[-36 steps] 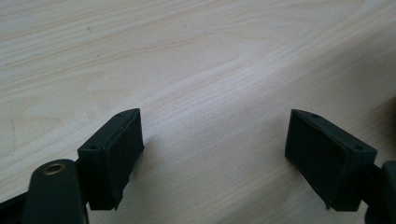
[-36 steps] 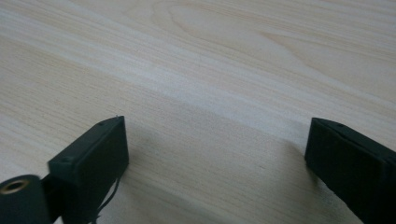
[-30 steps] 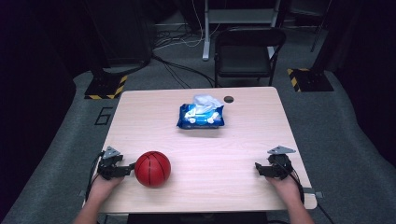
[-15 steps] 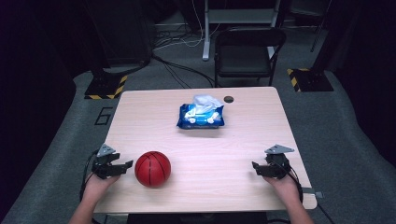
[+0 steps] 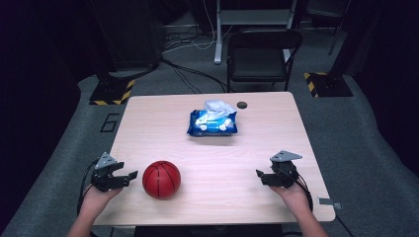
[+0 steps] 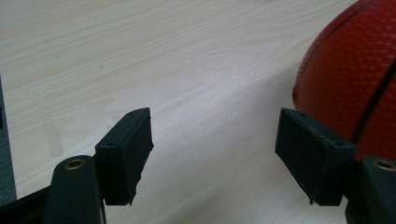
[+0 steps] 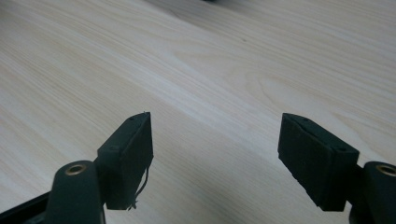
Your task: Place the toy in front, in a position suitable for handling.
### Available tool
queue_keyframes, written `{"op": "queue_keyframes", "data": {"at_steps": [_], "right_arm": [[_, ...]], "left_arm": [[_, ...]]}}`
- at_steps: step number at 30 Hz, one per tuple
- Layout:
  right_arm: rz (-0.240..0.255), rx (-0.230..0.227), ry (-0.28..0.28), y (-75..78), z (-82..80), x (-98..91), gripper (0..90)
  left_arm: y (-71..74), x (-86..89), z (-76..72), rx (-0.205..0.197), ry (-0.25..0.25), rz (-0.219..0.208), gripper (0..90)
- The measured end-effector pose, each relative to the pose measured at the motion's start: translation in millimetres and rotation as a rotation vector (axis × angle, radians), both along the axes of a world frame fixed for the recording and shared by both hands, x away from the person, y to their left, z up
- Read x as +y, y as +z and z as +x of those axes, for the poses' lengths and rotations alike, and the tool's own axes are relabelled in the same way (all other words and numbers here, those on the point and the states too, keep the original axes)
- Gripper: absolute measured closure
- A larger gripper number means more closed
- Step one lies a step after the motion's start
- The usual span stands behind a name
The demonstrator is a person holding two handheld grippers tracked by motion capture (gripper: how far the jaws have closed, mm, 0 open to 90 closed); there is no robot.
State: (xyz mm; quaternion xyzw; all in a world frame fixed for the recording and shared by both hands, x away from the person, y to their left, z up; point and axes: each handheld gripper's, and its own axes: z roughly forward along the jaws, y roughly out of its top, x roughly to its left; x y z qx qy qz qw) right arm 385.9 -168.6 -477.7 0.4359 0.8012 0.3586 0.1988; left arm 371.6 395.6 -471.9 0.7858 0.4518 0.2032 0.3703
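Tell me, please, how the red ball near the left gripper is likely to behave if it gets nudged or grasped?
The red ball is round and rests free on the flat table, so a nudge would probably send it rolling. Its pebbled, basketball-like skin should grip fairly well. It looks wide beside the open left gripper, so a pinch may squeeze it out.

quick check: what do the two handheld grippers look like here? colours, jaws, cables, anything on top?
Both are matt black. The left gripper and the right gripper each carry a grey three-cornered plate on top and trail a black cable behind the hand. In the gripper views, each has two blocky black jaws with flat, wedge-shaped pads, mounted on arms with brass-coloured pivot fasteners. Forearms are bare; no sleeves visible.
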Motion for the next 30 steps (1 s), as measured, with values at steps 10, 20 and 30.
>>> {"op": "queue_keyframes", "data": {"at_steps": [10, 20, 30], "right_arm": [[0.018, -0.004, 0.051, 6.0, -1.8, 17.7, 25.4], [0.02, -0.02, 0.109, 11.5, -1.7, 39.6, 25.1], [0.023, -0.014, 0.128, 10.5, 4.6, 53.2, 25.0]], "left_arm": [[10.4, -1.4, -14.4, -0.013, -0.047, -0.042, 26.5], [6.1, -8.1, -14.8, 0.001, -0.078, -0.048, 26.3], [9.4, -10.1, -2.4, -0.002, -0.074, -0.042, 26.5]]}}
